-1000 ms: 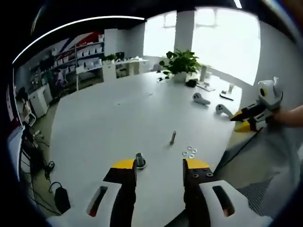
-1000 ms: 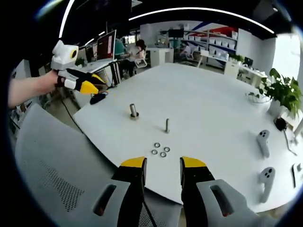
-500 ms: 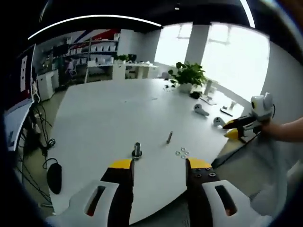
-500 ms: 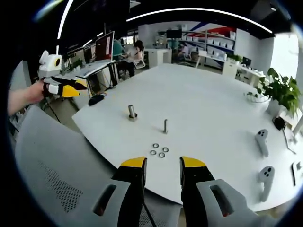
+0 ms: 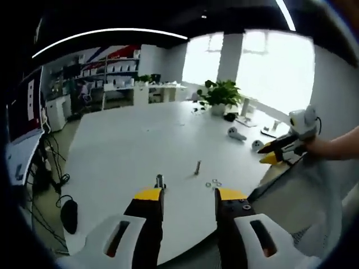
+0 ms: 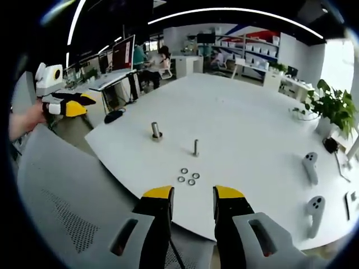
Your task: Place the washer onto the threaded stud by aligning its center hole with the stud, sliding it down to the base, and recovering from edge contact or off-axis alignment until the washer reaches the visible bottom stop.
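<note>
Several small washers (image 6: 188,176) lie loose near the front edge of the white table (image 6: 247,117). Behind them stands a thin threaded stud (image 6: 196,147), and to its left a thicker stud on a round base (image 6: 156,130). My right gripper (image 6: 193,194) hangs open over the table edge, nothing between its yellow tips. My left gripper (image 5: 189,196) is also open and empty, held back from the table; ahead of it are the thick stud (image 5: 160,181), the thin stud (image 5: 197,167) and the washers (image 5: 213,182). The right gripper (image 5: 283,147) enters from the right in a hand.
A grey mesh chair back (image 6: 61,213) lies below the table edge. Two white controllers (image 6: 309,166) and a potted plant (image 6: 334,109) sit at the right. The left gripper (image 6: 61,103) is off the table's left. Desks and shelves stand behind.
My left gripper has pulled back from the table, so the studs and washers look smaller and farther; in the right gripper view it has drifted left. The right gripper has stayed still.
</note>
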Demonstrator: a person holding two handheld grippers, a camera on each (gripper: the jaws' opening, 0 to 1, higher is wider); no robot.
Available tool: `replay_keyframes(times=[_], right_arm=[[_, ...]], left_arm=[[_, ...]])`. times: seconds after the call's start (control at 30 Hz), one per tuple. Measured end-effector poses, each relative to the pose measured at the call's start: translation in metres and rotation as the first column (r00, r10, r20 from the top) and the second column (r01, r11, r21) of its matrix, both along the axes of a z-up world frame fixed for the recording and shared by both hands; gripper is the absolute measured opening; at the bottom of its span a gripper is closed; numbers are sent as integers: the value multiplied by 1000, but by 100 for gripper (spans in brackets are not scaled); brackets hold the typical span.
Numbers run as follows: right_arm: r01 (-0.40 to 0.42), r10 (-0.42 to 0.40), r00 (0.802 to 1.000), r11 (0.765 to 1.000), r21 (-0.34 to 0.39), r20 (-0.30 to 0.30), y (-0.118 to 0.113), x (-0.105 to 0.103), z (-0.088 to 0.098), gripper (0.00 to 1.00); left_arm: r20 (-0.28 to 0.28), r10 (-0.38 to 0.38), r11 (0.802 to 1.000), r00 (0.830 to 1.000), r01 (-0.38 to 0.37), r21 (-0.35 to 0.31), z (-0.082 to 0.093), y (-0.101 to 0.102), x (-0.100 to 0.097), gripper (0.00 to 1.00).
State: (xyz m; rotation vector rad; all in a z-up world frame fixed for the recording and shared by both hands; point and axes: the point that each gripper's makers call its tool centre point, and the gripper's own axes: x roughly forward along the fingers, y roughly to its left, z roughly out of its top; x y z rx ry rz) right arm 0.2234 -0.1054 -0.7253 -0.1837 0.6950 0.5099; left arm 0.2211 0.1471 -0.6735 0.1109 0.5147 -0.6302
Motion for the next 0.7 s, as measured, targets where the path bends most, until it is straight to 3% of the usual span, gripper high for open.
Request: replay_keyframes(times=[0.1,0.27,0.37,0.5,0.7], right_arm=[[-6,6,1000,1000,-5,-3,1,-1,-1,30],[2,-2,1000,1000,7,11,1,0,3,30],[-3,3,1000,1000,12,17,2,0,4,30],[-10,9,1000,1000,11,15,3,0,3,30],[-23,23,1000,1000,12,-1,6,-2,0,30]], left_arm=[[-21,2,998,1000,-4,-64,0,-4,-1,40],[-33,-4,997,999,1,-76,-4,-2,-2,39],[-99,-7,996,995,-2,-85,-15,-4,-7,44],[-47,-21,999,999,19,-43,-10,-8,-7,43],[-39,-29,999,999,28,-25,-11,-8,-9,43]])
